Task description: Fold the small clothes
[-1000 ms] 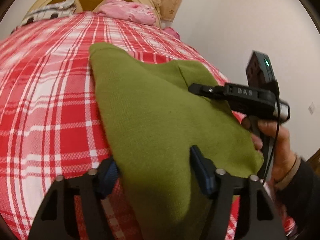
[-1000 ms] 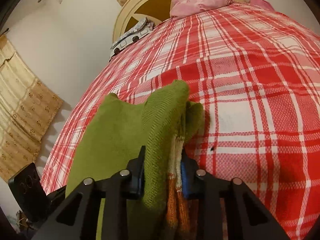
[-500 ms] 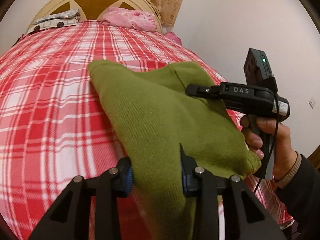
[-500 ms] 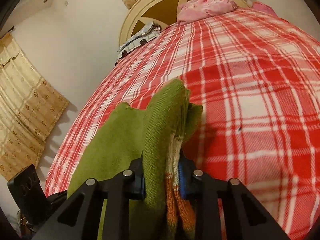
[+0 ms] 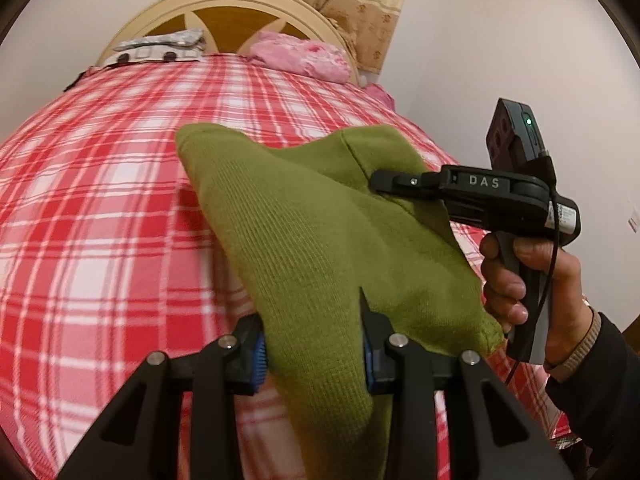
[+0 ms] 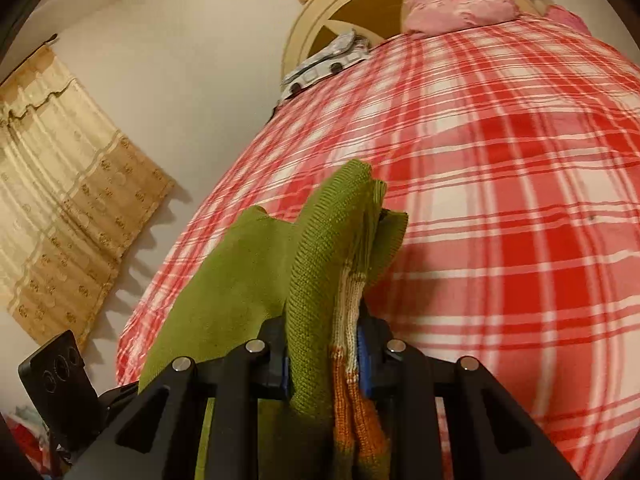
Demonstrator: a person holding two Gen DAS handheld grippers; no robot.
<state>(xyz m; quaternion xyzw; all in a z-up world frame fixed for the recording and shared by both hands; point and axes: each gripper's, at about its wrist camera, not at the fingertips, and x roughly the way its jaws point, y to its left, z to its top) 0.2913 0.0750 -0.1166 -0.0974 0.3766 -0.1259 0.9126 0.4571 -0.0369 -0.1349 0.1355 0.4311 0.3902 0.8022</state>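
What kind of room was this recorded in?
Most likely a bedroom: a bed with a red plaid cover, a rounded headboard with a pink pillow against it, and curtains on the wall.

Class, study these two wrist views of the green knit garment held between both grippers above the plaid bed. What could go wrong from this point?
1. The left gripper pinches a thick bunch of the green knit garment, so layers may slip out unevenly.
2. The right gripper clamps bunched layers, including an orange and cream striped part, so the fold may come out crooked.
3. Loose cloth sags between the grips and could wrinkle on the plaid bed.
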